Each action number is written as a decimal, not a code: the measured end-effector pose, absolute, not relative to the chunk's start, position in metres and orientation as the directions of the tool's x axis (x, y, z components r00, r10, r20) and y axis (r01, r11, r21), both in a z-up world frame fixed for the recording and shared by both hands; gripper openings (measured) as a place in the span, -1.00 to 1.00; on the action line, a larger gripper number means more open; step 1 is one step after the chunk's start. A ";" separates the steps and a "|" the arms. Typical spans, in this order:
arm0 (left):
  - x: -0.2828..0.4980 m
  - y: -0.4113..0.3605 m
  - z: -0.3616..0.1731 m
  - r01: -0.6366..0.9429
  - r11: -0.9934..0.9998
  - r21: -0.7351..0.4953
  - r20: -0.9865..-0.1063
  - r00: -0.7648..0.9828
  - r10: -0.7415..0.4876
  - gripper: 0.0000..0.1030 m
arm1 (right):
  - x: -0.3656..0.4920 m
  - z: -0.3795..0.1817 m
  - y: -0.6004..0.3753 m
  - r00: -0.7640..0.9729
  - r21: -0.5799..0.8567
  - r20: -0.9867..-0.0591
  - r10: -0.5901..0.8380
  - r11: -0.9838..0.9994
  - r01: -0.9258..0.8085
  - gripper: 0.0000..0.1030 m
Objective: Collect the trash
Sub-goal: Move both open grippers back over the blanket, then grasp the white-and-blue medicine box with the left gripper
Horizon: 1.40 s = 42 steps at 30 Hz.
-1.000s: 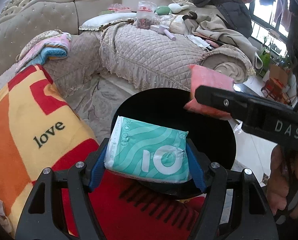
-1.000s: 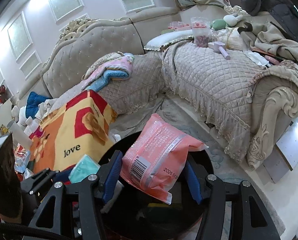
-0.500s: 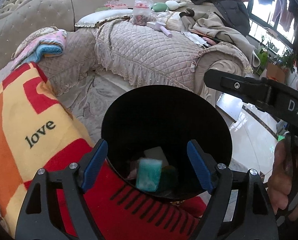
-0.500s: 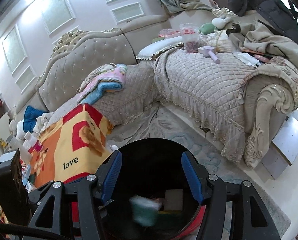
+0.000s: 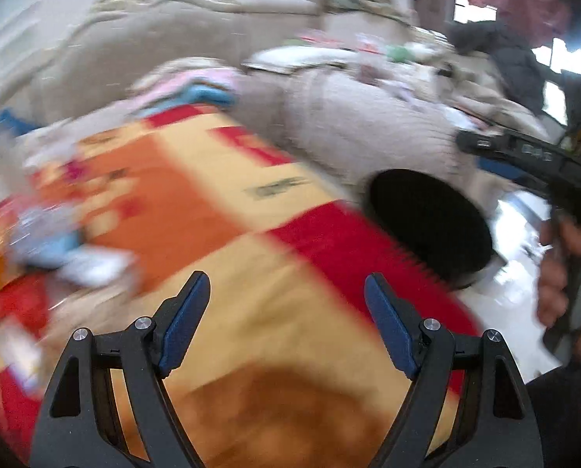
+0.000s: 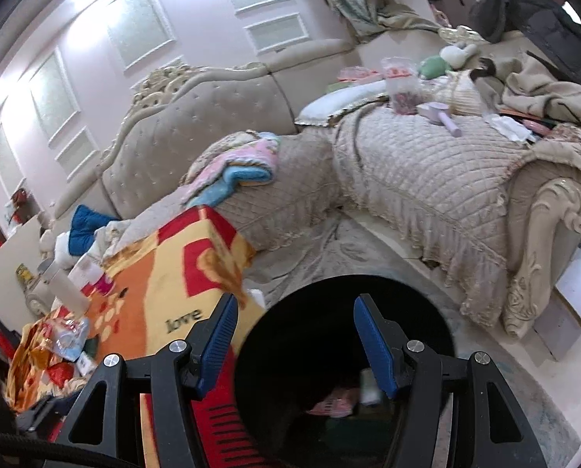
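Far left in the right wrist view, a clutter of wrappers and packets (image 6: 58, 341) lies on the low end of the orange, yellow and red "love" blanket (image 6: 165, 296); in the left wrist view this same area is smeared by blur and its items cannot be told apart. Left gripper (image 5: 286, 319) hangs over the blanket's broad middle, jaws spread wide, nothing between the blue pads, open cloth under and around it. Blanket's right edge runs beside the black trash bin (image 5: 426, 222), which stands on the floor just off the blanket's red corner. Right gripper (image 6: 294, 345) hovers above the bin's mouth, jaws parted, nothing between them. Inside the bin, a pink packet (image 6: 335, 403) and a pale item beside it rest near the bottom; the rest is dark. Beyond the bin, a strip of patterned rug (image 6: 329, 249) separates it from the quilted beige sofa (image 6: 426, 179). Sofa's carved arm closes off the right side; pale floor opens past it. In the left wrist view a hand (image 5: 563, 277) grips the right tool's handle at the frame's right edge.
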<state>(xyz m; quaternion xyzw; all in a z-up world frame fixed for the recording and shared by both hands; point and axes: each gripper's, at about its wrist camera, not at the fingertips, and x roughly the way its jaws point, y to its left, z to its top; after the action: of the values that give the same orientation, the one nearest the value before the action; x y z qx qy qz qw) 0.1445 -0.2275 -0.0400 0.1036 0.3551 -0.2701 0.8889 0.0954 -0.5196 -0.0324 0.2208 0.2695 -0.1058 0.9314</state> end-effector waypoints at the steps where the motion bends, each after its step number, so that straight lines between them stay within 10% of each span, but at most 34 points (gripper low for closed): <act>1: 0.145 -0.204 -0.040 0.495 0.869 -0.002 -0.686 0.632 -0.362 0.58 | 0.097 -0.032 -0.512 0.834 0.347 -0.548 -0.067 0.889 0.299 0.16; 11: 0.181 -0.042 -0.073 -0.075 0.996 -0.038 -0.772 0.635 0.018 0.58 | 0.123 -0.031 -0.418 0.825 0.214 -0.559 0.082 0.976 0.048 0.16; 28: 0.217 -0.048 -0.080 -0.178 0.984 -0.020 -0.806 0.585 0.090 0.57 | 0.146 -0.038 -0.366 0.805 0.195 -0.568 0.171 0.978 -0.070 0.16; 34: 0.193 -0.026 -0.079 -0.170 0.985 -0.016 -0.807 0.584 0.088 -0.14 | 0.149 -0.039 -0.338 0.771 0.222 -0.563 0.297 0.953 -0.205 0.16; 42: 0.143 -0.002 -0.075 -0.083 0.996 -0.015 -0.781 0.623 0.040 -0.15 | 0.160 -0.058 -0.236 0.666 0.124 -0.622 0.411 0.892 -0.435 0.43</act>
<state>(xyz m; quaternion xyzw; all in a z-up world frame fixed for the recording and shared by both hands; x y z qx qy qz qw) 0.1432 -0.0019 -0.0751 -0.0247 0.4327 0.0343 0.9006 0.1595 -0.2357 -0.0580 -0.0173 0.3364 0.2318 0.9126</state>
